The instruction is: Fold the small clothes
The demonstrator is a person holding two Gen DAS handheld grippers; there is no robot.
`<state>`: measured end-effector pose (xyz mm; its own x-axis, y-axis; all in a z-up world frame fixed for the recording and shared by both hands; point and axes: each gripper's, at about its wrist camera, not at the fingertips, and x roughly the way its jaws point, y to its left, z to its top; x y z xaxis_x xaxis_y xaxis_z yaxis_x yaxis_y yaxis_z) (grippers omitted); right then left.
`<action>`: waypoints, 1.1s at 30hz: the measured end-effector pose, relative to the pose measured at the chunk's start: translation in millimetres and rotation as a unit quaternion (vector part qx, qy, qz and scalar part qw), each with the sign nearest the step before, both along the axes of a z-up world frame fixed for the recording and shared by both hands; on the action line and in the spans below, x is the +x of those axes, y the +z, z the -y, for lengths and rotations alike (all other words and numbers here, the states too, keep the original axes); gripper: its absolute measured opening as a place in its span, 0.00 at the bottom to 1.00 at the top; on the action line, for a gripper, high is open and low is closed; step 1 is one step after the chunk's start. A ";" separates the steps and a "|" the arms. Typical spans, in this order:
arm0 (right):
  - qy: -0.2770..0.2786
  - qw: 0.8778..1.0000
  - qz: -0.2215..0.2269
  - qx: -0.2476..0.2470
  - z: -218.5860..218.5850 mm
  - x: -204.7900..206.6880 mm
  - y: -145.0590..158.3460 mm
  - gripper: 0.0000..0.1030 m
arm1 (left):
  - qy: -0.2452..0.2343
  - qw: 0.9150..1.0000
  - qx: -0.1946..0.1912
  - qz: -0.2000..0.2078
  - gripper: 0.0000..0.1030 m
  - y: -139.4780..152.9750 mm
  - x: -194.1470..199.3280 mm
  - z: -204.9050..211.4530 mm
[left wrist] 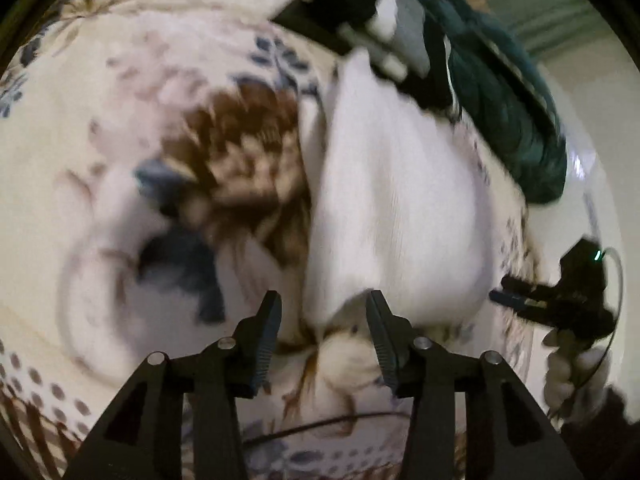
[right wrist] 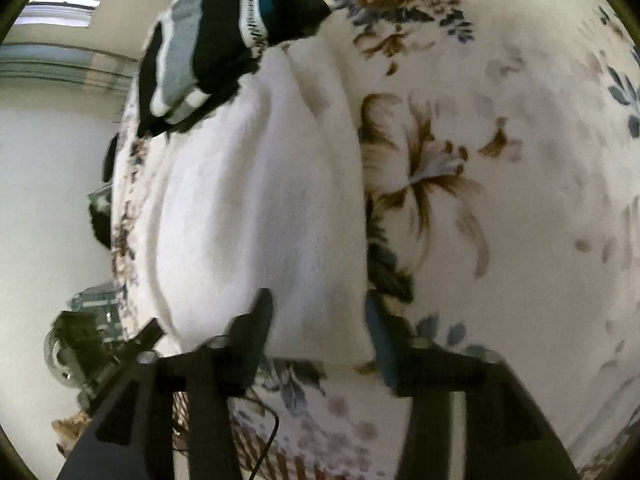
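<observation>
A white garment (left wrist: 400, 208) lies folded lengthwise on a floral bedspread (left wrist: 100, 128). My left gripper (left wrist: 324, 320) is open, its fingers just over the garment's near corner, holding nothing. In the right wrist view the same white garment (right wrist: 260, 208) stretches away from my right gripper (right wrist: 320, 320), which is open with its fingers astride the near edge. The right gripper also shows in the left wrist view (left wrist: 496, 288) at the far right, beside the garment. Both views are motion-blurred.
A pile of dark teal, black and white striped clothes (left wrist: 460, 64) lies at the garment's far end, also in the right wrist view (right wrist: 224, 28). The bed edge (right wrist: 124, 208) runs along the left, with floor and dark objects (right wrist: 80, 344) below. A thin cable (left wrist: 312, 424) crosses the bedspread.
</observation>
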<state>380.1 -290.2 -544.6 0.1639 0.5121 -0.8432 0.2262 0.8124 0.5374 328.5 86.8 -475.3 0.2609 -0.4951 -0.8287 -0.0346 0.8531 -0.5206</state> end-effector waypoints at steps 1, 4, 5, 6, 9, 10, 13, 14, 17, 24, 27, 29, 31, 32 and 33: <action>0.013 1.000 -0.002 0.000 -2.0 -3.7 -1.2 0.55 | -0.008 1.000 0.014 0.001 0.40 -5.4 -1.2 7.2; 0.061 0.998 -0.019 -0.006 -15.4 -11.3 -18.3 0.55 | -0.018 0.998 0.050 0.035 0.24 -11.7 1.8 23.8; 0.080 0.996 -0.026 -0.007 -23.3 -12.0 -26.9 0.55 | -0.022 0.996 0.070 0.048 0.08 -12.3 3.4 30.1; 0.088 0.996 -0.027 -0.017 -29.0 -11.4 -32.6 0.53 | -0.025 0.995 0.082 0.051 0.07 -13.0 4.9 33.9; 0.095 0.994 -0.007 -0.045 -38.8 -8.6 -36.4 0.17 | -0.024 0.991 0.106 0.083 0.06 1.6 2.9 34.3; 0.093 0.995 -0.005 -0.045 -38.6 -8.4 -34.0 0.14 | -0.025 0.987 0.122 0.097 0.06 10.1 0.5 31.6; 0.079 0.995 0.014 -0.065 -29.9 -12.8 -17.5 0.10 | -0.029 0.983 0.142 0.110 0.06 21.5 -3.1 18.8; 0.069 0.995 0.019 -0.066 -23.5 -15.0 -11.1 0.10 | -0.031 0.983 0.147 0.107 0.06 18.3 -2.0 14.5; 0.062 0.995 0.023 -0.070 -15.4 -15.5 -3.5 0.09 | -0.045 0.984 0.149 0.082 0.06 -3.4 5.2 9.7; 0.043 0.997 -0.052 -0.037 12.1 -16.7 -32.5 0.07 | 0.033 0.999 0.022 0.025 0.25 0.0 2.0 -25.7; -0.006 1.000 -0.029 0.000 38.3 -16.1 -14.1 0.24 | 0.088 0.995 -0.043 0.035 0.35 8.0 9.8 -39.4; -0.037 0.999 -0.019 0.014 51.3 -7.7 -6.8 0.58 | 0.105 0.992 -0.054 0.042 0.37 7.1 25.6 -37.0; -0.067 0.997 -0.002 0.047 56.9 4.7 -7.8 0.60 | 0.114 0.992 -0.042 0.045 0.37 7.3 49.1 -27.6; -0.078 0.995 0.001 0.059 56.8 17.4 -11.8 0.60 | 0.115 0.991 -0.046 0.050 0.37 10.3 61.4 -22.2; -0.083 0.995 0.004 0.061 54.2 27.6 -14.2 0.60 | 0.112 0.991 -0.050 0.057 0.37 14.7 77.0 -16.5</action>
<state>407.6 -344.4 -558.8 0.2615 0.5762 -0.7744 0.3459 0.6931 0.6325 405.5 103.3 -460.6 0.4636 -0.4916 -0.7372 -0.1532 0.7750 -0.6131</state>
